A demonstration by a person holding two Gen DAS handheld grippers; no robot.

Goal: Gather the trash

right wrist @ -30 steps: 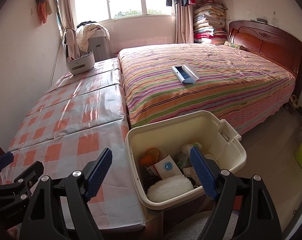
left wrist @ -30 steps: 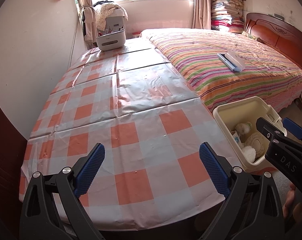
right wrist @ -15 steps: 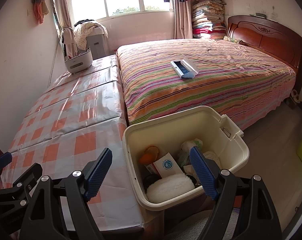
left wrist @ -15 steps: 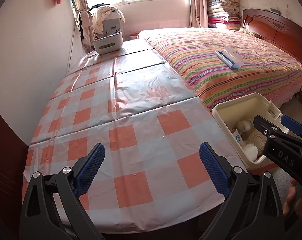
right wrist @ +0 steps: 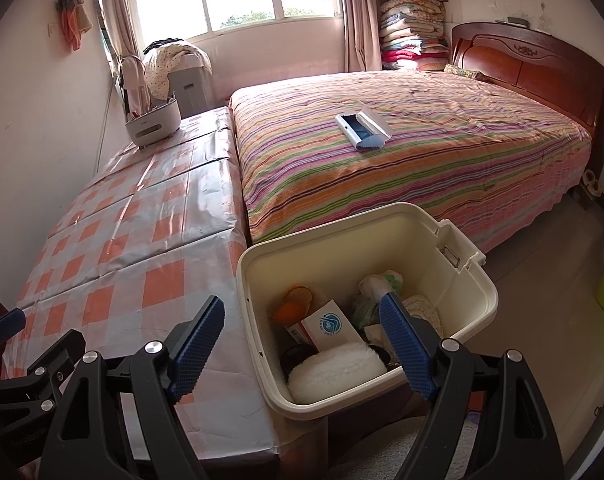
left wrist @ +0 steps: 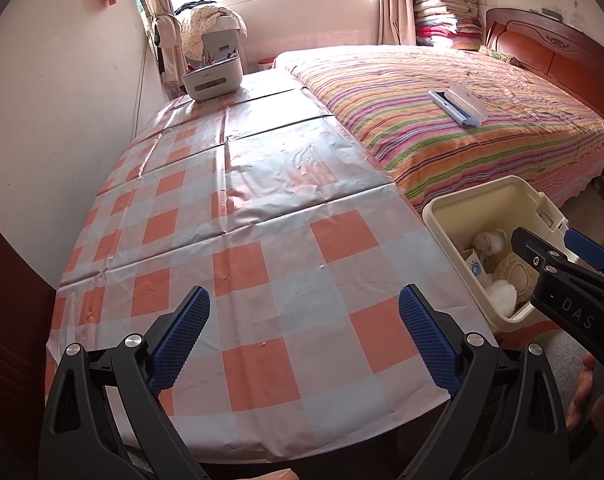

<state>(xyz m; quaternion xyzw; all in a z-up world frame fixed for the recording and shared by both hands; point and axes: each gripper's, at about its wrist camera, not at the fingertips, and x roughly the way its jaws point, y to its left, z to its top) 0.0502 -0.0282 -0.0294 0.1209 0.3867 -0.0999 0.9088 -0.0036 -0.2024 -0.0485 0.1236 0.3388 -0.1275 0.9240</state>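
Right wrist view: right gripper [right wrist: 302, 344] jaws apart, empty, hanging over cream plastic bin [right wrist: 468, 312] beside orange-checked plastic tablecloth [right wrist: 102, 248] | trash: white fluffy pad [right wrist: 338, 368], printed carton [right wrist: 330, 326] lie inside bin, set close for easy drops | left gripper [left wrist: 304, 338] jaws apart, empty, above cloth | collection looks largely done

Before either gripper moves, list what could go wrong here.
1. The cream bin stands beside the checked table edge; the open right gripper above it might knock it.
2. The left gripper is open and empty; the only loose item visible, the blue-and-white item on the bed, looks a far stretch.
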